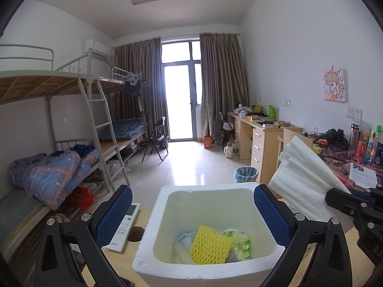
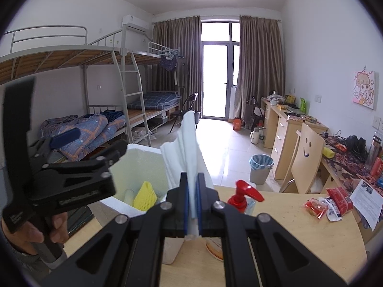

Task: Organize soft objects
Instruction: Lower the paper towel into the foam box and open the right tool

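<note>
A white foam box (image 1: 153,258) (image 2: 141,157) stands on the wooden table. Inside it lie a yellow foam net sleeve (image 1: 209,245) (image 2: 144,196), a white foam roll (image 1: 183,253) and a green-printed bag (image 1: 241,244). My left gripper (image 1: 192,215) hovers over the box, wide open, with nothing between its blue pads (image 1: 115,215). In the right wrist view the left gripper (image 2: 91,148) is seen from the side, held by a hand (image 2: 45,229). My right gripper (image 2: 192,201) is shut on folded white foam sheets (image 2: 186,150) (image 1: 308,179), which stick up beside the box.
A pump bottle with a red top (image 2: 244,196) stands just behind the right gripper. Red snack packets (image 2: 328,203) and a paper (image 2: 367,198) lie at the table's right. A white remote (image 1: 124,227) lies left of the box. A chair (image 2: 306,157) and bin (image 2: 261,167) stand beyond.
</note>
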`<action>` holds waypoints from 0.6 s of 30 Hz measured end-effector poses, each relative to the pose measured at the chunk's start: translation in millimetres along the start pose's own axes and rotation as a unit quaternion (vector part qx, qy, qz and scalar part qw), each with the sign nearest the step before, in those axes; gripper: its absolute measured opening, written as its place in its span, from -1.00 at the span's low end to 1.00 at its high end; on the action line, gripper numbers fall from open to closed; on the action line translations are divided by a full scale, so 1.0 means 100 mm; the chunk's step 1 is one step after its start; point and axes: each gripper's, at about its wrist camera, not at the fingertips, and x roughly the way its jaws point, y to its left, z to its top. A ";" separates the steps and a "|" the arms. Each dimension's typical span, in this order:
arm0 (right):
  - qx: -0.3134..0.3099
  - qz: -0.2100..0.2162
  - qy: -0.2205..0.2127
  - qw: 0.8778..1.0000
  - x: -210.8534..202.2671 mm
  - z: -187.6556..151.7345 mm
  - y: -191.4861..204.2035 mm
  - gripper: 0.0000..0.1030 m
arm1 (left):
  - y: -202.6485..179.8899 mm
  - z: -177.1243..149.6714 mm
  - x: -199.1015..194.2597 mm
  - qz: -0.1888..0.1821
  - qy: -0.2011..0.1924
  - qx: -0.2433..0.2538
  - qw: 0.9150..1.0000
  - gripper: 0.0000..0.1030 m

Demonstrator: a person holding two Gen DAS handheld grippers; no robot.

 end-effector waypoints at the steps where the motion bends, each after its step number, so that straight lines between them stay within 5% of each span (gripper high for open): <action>1: -0.002 -0.002 0.000 1.000 0.03 0.00 0.02 -0.84 | 0.02 0.00 -0.02 0.003 0.000 -0.002 1.000 0.98; 18: -0.016 0.064 0.016 0.998 0.45 0.11 0.44 -0.84 | 0.47 -0.15 -0.30 0.067 0.003 -0.027 0.997 0.98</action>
